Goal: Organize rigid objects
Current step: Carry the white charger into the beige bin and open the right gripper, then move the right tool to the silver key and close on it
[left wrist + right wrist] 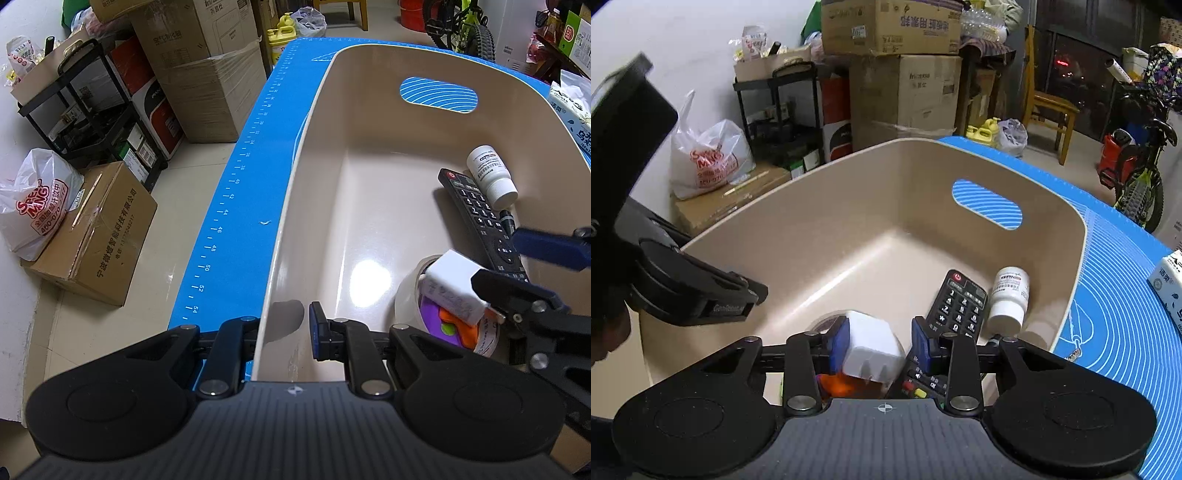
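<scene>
Bright overhead glare, fisheye-warped edges

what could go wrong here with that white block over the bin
1. The right claw is open, with the white block loose between its fingers above the tape roll, so the block may tumble off the roll onto the remote.
2. The white bottle lies tilted on the remote against the bin wall; a knock could roll it.
3. The left claw clamps the bin wall; pulling may tip the bin.
</scene>
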